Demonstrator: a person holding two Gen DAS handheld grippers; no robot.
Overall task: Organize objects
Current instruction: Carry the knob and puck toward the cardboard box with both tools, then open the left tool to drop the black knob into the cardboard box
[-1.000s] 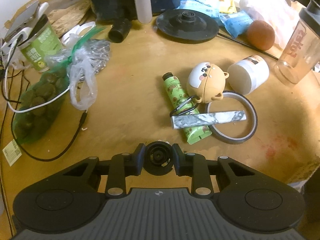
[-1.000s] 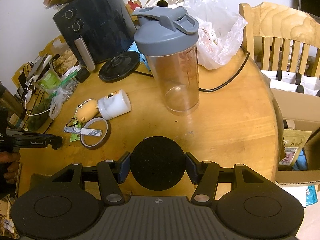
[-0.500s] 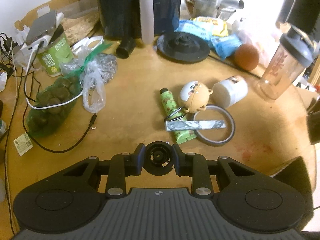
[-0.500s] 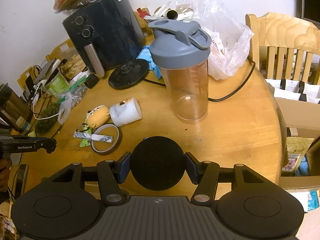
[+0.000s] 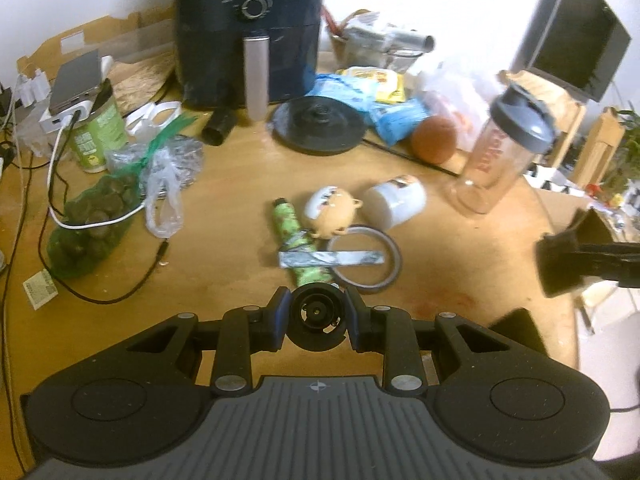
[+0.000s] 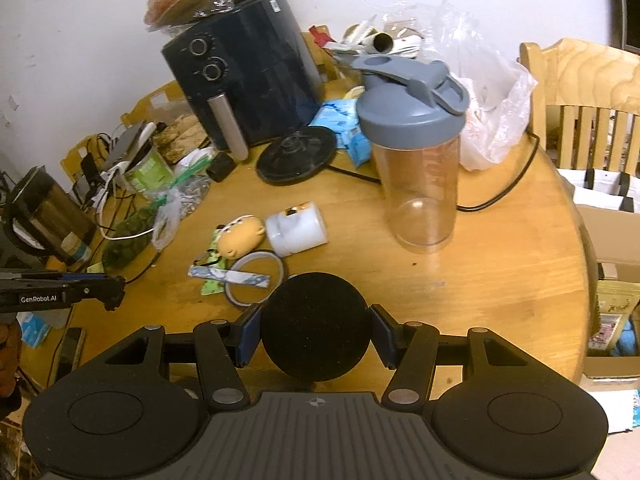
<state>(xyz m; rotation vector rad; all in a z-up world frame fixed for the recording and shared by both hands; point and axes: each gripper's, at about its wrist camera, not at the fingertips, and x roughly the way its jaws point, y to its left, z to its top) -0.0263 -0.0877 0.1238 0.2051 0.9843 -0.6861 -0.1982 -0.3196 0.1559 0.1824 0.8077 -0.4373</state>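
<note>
Green tube [image 5: 301, 247] part hidden under marble strip [image 5: 331, 259]; shaker [image 5: 505, 151] lettering blurred, illegible.

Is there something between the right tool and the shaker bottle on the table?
Nothing visible stands between them. The right tool, shut on a black disc, faces bare table up to the shaker bottle. The white jar and tape ring lie off to its left.

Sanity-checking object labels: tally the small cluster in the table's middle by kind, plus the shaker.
Green tube: 1
Bear-face case: 1
White jar, on its side: 1
Tape ring: 1
Marbled strip: 1
Shaker bottle, upright: 1
Total: 6
</note>
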